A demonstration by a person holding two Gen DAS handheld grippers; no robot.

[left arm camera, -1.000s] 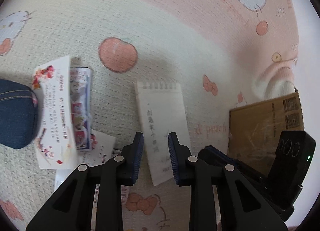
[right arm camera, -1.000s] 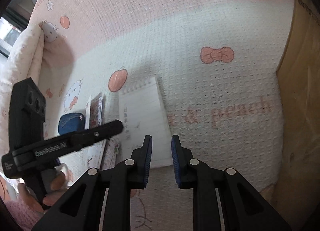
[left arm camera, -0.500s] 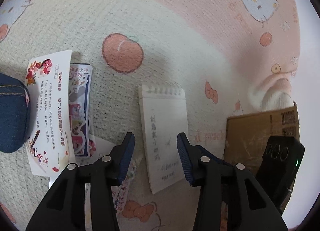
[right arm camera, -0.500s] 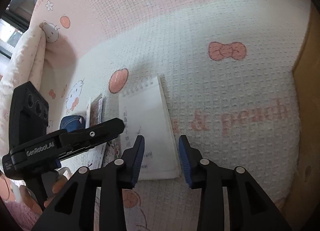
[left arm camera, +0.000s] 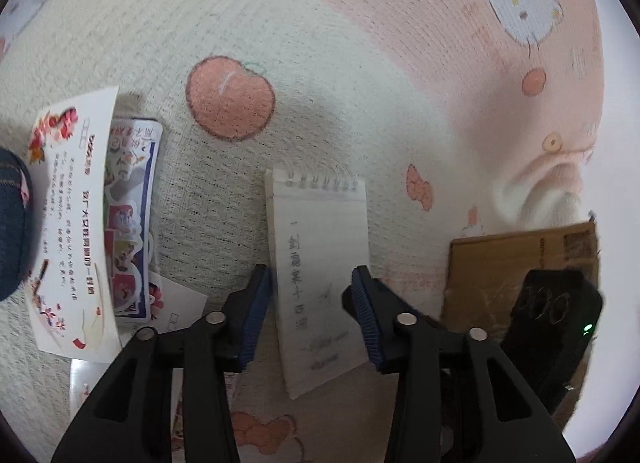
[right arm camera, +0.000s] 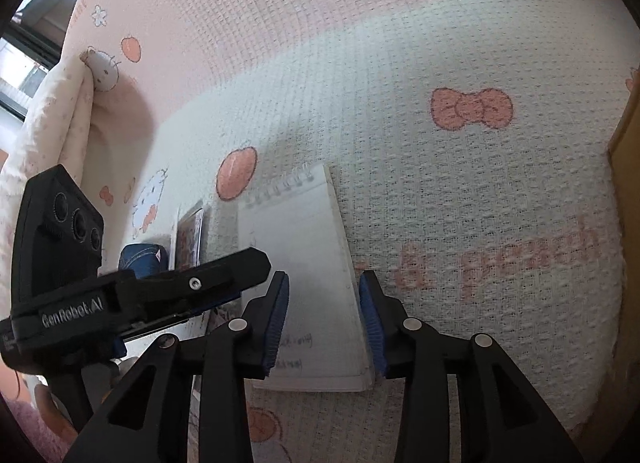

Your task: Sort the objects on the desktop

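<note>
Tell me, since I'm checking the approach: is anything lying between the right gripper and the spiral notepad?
Nothing visible does. The right gripper has its jaws apart, straddling the near end of the spiral notepad. The left gripper, jaws open too, is above the same pad's left side.

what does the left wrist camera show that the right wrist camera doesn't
Only the left wrist view shows the cardboard box's printed face and the right hand-held gripper's body. Only the right wrist view shows the left hand-held gripper from the side and a window. Both show the spiral notepad between open jaws, the denim pouch, the printed cards and the pink cartoon blanket.
</note>
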